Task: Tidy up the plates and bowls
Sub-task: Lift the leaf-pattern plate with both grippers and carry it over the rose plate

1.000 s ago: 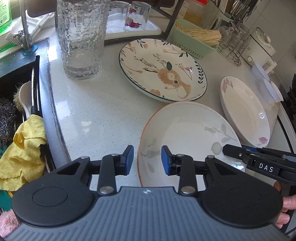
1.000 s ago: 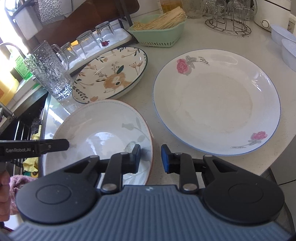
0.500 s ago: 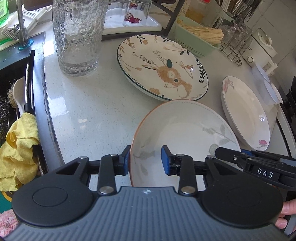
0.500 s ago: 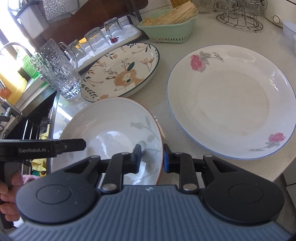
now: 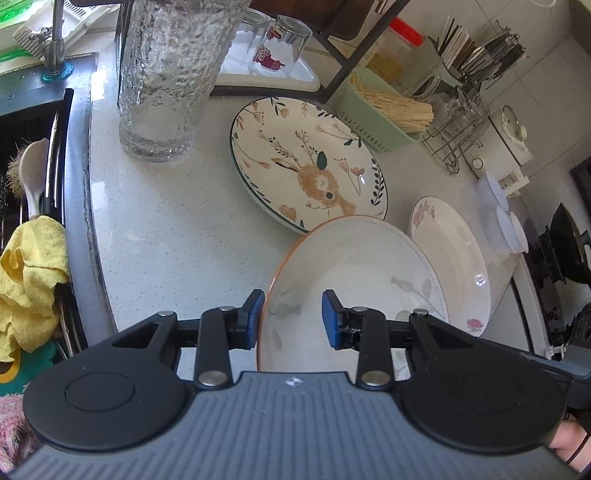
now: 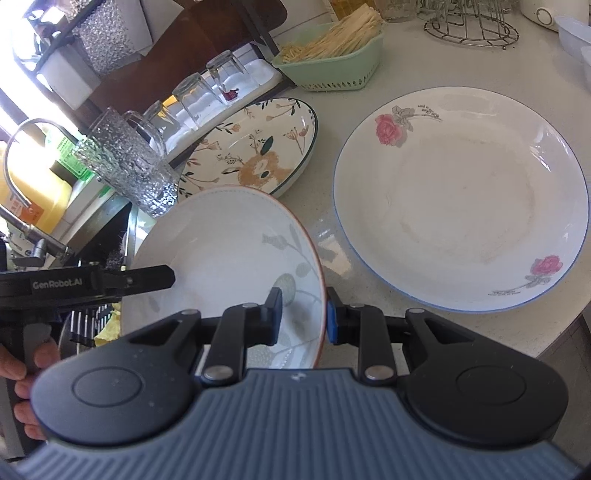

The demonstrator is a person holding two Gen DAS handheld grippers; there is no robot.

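A white bowl with grey leaves and an orange rim [image 5: 354,273] [image 6: 221,243] is held up off the counter, tilted. My left gripper [image 5: 293,319] straddles its left rim; the jaws look closed on it. My right gripper [image 6: 303,315] is shut on its right rim. A deer-pattern plate [image 5: 306,166] [image 6: 258,155] lies behind the bowl. A white rose plate [image 6: 461,199] [image 5: 454,258] lies on the counter to the right.
A tall textured glass [image 5: 170,74] [image 6: 129,162] stands at the back left by the sink [image 5: 33,155]. A yellow cloth [image 5: 33,280] hangs at the sink edge. A green basket [image 6: 340,55] and a wire rack [image 6: 472,22] stand behind. The counter edge [image 6: 554,332] is near right.
Both grippers have closed on the leaf bowl's opposite rims and lifted it; it has tilted and risen toward the deer plate.
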